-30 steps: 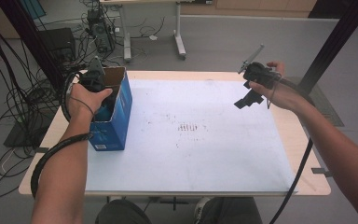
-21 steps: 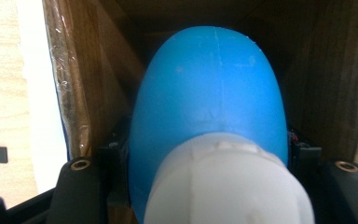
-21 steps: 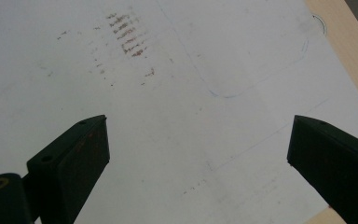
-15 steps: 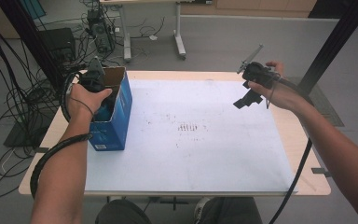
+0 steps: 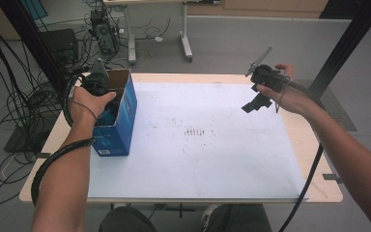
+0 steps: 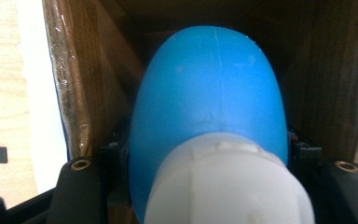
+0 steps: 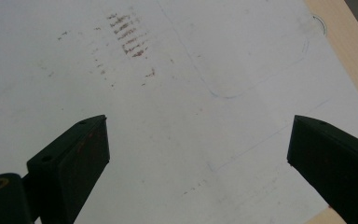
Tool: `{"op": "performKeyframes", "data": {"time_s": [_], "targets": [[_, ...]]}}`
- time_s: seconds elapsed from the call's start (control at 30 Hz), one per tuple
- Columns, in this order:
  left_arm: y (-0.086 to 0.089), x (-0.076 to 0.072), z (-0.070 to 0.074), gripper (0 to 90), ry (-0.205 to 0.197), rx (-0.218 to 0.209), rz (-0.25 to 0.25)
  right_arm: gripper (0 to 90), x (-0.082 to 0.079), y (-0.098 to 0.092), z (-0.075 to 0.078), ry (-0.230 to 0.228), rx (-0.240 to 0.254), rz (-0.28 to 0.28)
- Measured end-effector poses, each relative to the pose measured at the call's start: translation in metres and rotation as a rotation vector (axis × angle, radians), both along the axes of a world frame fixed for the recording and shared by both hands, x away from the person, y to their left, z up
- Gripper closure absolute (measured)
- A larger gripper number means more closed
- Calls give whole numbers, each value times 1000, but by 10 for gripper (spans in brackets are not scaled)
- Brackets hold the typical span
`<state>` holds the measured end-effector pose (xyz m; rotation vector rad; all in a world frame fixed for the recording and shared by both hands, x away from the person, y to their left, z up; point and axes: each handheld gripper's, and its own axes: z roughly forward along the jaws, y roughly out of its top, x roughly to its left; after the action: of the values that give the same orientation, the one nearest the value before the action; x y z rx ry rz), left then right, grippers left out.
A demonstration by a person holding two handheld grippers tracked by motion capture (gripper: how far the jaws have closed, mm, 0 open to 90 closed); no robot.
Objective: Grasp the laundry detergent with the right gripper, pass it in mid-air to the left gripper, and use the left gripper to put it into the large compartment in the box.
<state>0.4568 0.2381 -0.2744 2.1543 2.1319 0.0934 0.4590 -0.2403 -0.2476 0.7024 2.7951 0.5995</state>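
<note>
On the white table sheet (image 5: 212,159), blue box (image 5: 121,130) with glossy blue, white-capped bottle (image 6: 209,116).

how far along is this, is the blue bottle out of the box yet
Not yet. Done so far: the left gripper has reached into the open blue box and its fingers are shut on the blue bottle with the white cap. In hand: that grip, with the bottle inside the cardboard walls. Left: lifting it out and setting it down. The right gripper hangs open above the white sheet.

High overview, two close gripper views.
</note>
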Motion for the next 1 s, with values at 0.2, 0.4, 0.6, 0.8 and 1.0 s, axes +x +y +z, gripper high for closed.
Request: {"op": "performKeyframes", "data": {"time_s": [0.2,0.4,0.6,0.8,1.0], "targets": [[-1,0,0,367,0,2,-2,55,0,1,-1,2,-2,3],[-2,0,0,343,-3,-6,-8,55,0,2,0,-2,0,7],[-4,-1,6,299,-16,-3,-18,55,0,2,0,-4,3,5],[-7,-3,15,296,-30,26,-29,55,-1,4,1,-10,-1,14],[-8,-6,26,294,-40,47,-34,55,-1,4,2,-12,1,11]]}}
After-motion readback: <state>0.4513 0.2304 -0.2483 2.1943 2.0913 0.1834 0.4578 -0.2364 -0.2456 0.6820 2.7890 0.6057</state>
